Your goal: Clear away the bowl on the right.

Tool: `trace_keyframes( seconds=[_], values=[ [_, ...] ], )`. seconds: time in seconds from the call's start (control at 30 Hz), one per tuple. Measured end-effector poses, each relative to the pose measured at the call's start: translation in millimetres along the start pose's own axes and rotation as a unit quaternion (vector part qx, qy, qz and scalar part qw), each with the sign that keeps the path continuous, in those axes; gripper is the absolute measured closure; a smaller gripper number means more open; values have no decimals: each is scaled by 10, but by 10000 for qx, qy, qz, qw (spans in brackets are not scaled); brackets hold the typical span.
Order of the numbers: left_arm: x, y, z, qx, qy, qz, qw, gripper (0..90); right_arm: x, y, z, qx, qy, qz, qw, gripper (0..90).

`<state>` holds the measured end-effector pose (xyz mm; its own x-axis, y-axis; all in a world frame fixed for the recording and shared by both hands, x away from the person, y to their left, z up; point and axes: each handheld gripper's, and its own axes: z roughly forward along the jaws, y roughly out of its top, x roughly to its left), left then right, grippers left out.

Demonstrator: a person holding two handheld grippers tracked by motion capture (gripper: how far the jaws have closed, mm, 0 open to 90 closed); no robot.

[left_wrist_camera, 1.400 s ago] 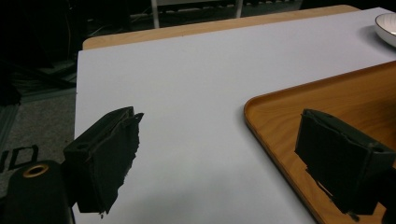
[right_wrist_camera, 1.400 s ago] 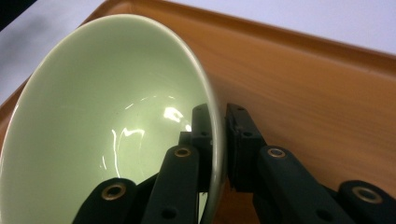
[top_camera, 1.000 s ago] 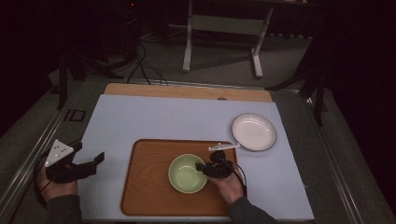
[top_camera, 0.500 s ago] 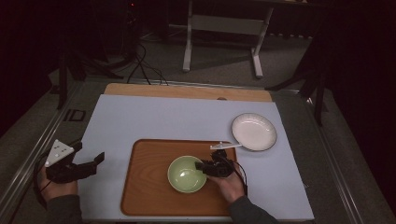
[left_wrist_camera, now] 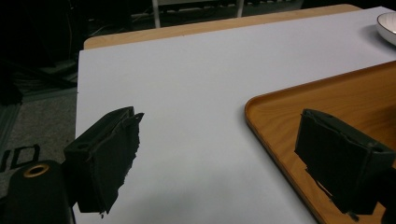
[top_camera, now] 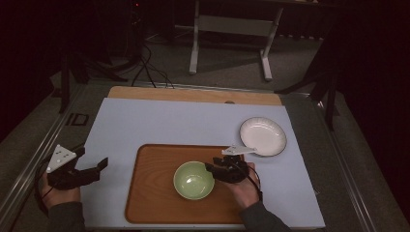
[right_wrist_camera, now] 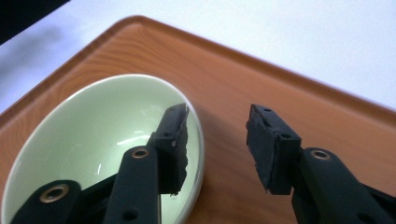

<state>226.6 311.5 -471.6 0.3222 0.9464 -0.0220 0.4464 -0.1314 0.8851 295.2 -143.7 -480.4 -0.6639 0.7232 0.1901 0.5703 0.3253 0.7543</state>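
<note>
The big pale mat [top_camera: 159,121] covered the table, and the left gripper [top_camera: 99,166] sat over its edge, far to the left of the right gripper, with its jaws wide apart and nothing between them. The wooden tray [top_camera: 154,193] lay on the mat, right under the right gripper [top_camera: 211,169]. A white plate [top_camera: 263,136] sat on the mat behind the right gripper and a little to its right, off the tray. The green bowl [top_camera: 194,180] stood upright on the tray, just in front of the right gripper's tips. In the right gripper view, one jaw hung over the inside of the green bowl [right_wrist_camera: 93,140] and the other hung outside it, over the tray [right_wrist_camera: 233,84], so the rim was between them. The jaws had just been opening, and the pads did not seem to press on the rim any more. It looked as if the bowl had been set down and was being let go. To do this well, the person should open the jaws enough that no pad rubs the rim, then lift the gripper straight up before pulling it away. A sideways pull too soon could catch the rim and tip or slide the bowl. The left gripper could stay where it was.
</note>
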Motion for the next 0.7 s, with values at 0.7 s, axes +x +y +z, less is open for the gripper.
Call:
trace_keyframes(
  seconds=[0.7],
  values=[
    [-18, -3, 36, 71, -7, 3, 10000, 132, -295, -35, -633, -877, -782, 10, 9931, 366]
  ],
)
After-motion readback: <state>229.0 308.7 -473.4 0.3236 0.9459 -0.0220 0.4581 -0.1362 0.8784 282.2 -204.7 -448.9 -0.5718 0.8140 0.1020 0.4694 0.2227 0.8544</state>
